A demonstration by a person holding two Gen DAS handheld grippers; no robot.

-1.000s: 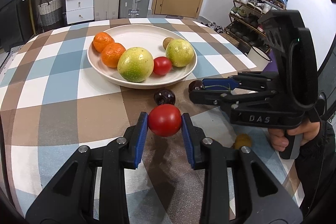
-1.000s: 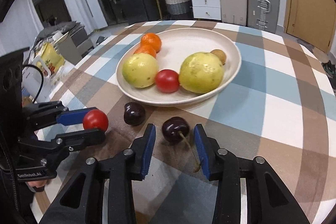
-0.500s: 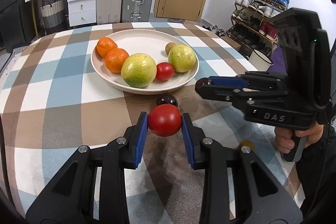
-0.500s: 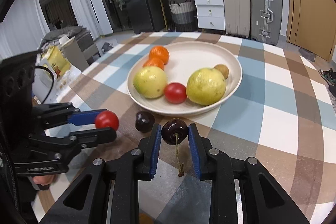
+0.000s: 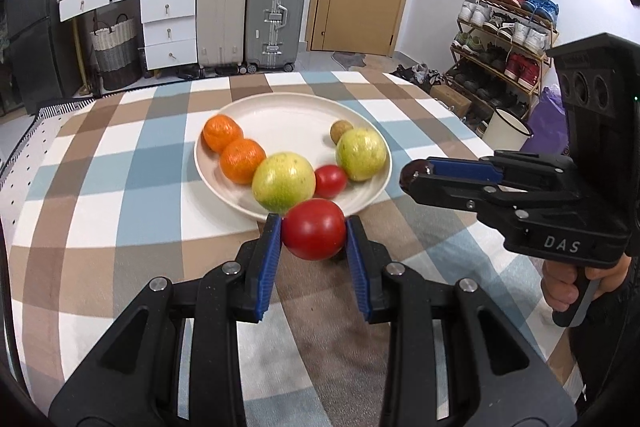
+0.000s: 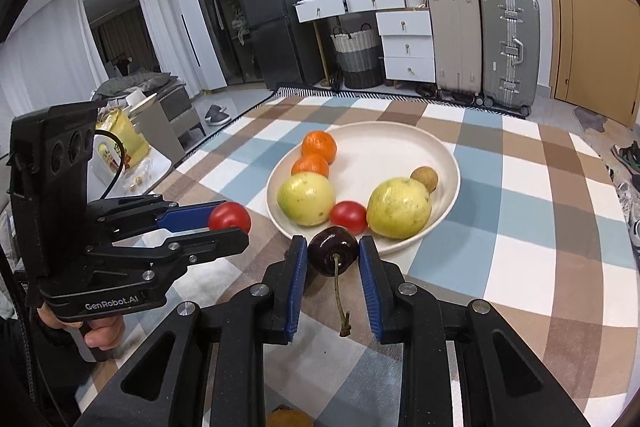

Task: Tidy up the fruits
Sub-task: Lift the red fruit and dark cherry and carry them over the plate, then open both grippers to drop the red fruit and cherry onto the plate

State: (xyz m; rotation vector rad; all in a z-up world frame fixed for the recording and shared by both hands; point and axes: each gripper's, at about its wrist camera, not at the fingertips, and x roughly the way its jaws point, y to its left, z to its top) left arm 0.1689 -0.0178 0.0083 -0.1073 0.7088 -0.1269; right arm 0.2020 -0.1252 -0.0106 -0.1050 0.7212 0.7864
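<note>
Both fruits have risen: left gripper (image 5: pixel 314 241) clamps a tomato (image 5: pixel 314 229), right gripper (image 6: pixel 333 261) a cherry (image 6: pixel 333 253).

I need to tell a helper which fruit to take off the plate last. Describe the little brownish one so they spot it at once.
On the checked tablecloth sits a round cream plate. At its far right side, a small round tan-brown fruit touches the bigger yellow-green fruit. It is the smallest, dullest piece there, neither orange nor red.

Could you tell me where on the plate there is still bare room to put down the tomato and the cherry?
The plate's far half is bare, between the oranges and the small brown fruit. The near rim is crowded: green fruits, a plated tomato. The left gripper holds the tomato, the right gripper the cherry.
</note>
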